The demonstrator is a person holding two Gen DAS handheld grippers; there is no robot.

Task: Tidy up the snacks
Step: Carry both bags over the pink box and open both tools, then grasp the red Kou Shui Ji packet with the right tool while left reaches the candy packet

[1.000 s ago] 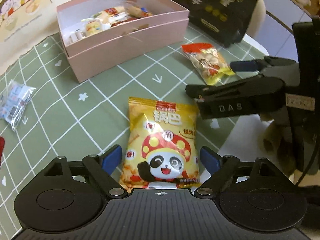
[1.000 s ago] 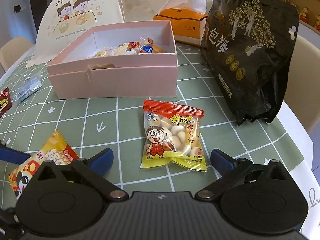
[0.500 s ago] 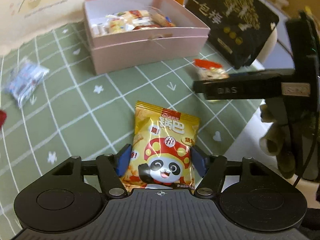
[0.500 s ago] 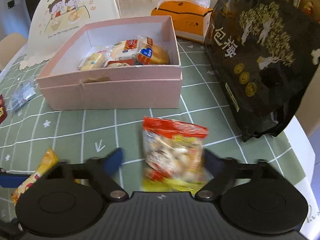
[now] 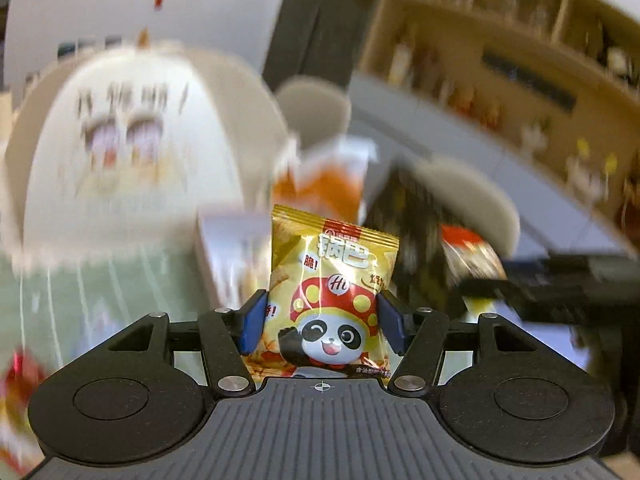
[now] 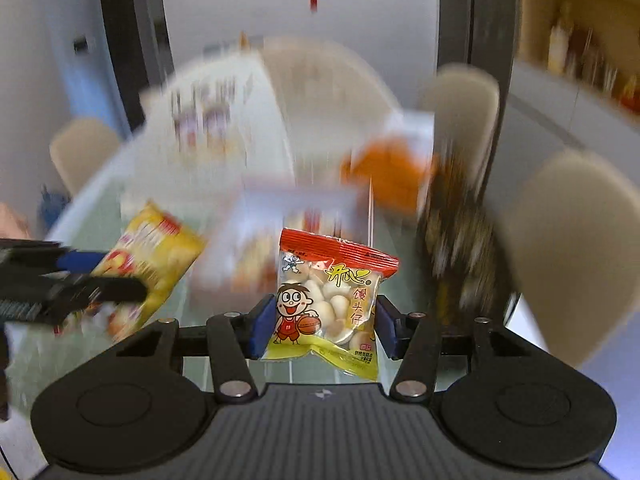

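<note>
Snacks sit one in each gripper, both packets sharp against a badly smeared background. The left gripper (image 5: 321,322) has its jaws closing, and the blue pads (image 5: 253,322) press on both side edges of a yellow snack bag (image 5: 326,292). That bag stands upright between them; it shows a winking panda in a red mushroom cap marked "Hi", the big white characters 锅巴, and a small 脆! on the left. The right gripper (image 6: 321,326) likewise has its jaws closing, gripping a clear packet with a red top (image 6: 332,300) by its sides. Printed on it are a cartoon boy in red holding a basketball, the characters 馒头仔 running down in red, and a yellow word above them that looks like 开心. Pale round biscuits show through the film.

Seen from the right wrist, the yellow bag (image 6: 148,264) and the left gripper's arm lie left of the red-topped packet. Behind that packet is the pink box (image 6: 288,208), too blurred to read what it holds. An orange tissue box (image 6: 384,176) lies behind the pink box to the right, and a dark bag (image 6: 460,240) is to the right of it. The green checked worktop (image 5: 100,280) lies below, left of the yellow bag.
</note>
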